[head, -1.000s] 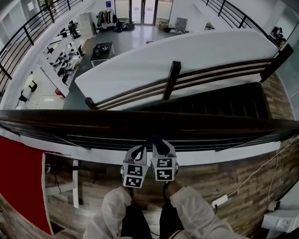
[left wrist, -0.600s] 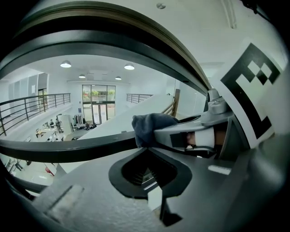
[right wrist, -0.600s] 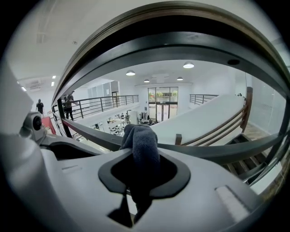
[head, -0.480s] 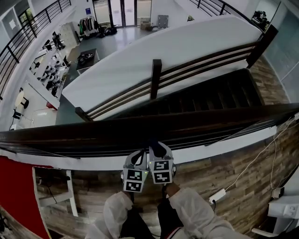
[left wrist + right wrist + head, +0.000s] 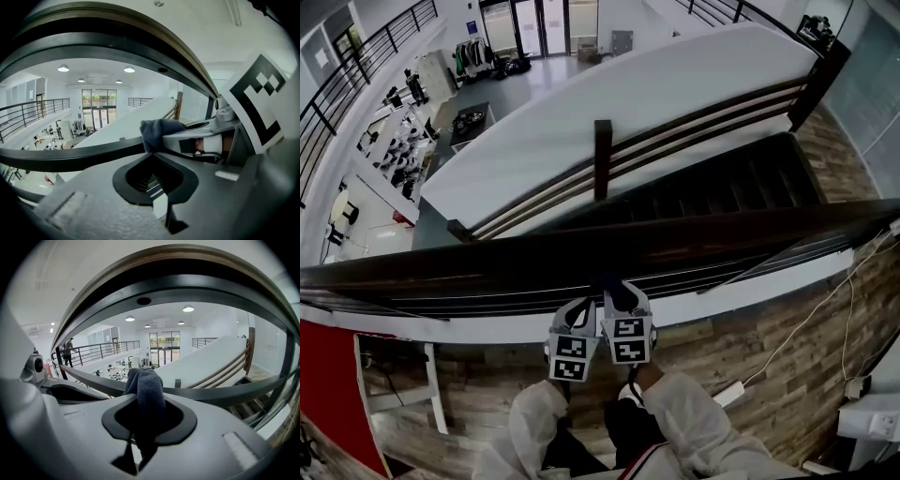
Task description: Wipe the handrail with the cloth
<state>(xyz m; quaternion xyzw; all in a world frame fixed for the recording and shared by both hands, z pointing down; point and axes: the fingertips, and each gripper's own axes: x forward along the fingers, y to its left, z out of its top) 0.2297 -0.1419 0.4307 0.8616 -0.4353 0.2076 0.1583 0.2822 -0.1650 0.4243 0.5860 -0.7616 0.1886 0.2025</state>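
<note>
A dark wooden handrail (image 5: 487, 262) runs across the head view, with both grippers side by side just below its near edge. My right gripper (image 5: 619, 291) is shut on a dark blue cloth (image 5: 614, 279), which sits against the rail. The right gripper view shows the cloth (image 5: 147, 385) bunched up out of the gripper (image 5: 143, 401), under the curved handrail (image 5: 197, 284). My left gripper (image 5: 581, 302) is shut with nothing in it. Its own view shows the gripper (image 5: 152, 157) beside the cloth (image 5: 157, 131), beneath the handrail (image 5: 117, 33).
Thin metal bars (image 5: 769, 255) run under the rail. Beyond it a dark staircase (image 5: 722, 192) with its own railing drops to a floor far below. A white power strip (image 5: 729, 394) and cable lie on the wooden floor at my right, a red panel (image 5: 328, 375) at my left.
In the head view the staircase and its post have slid left behind the rail. The two grippers have stayed together at the rail, the right one still holding the cloth.
</note>
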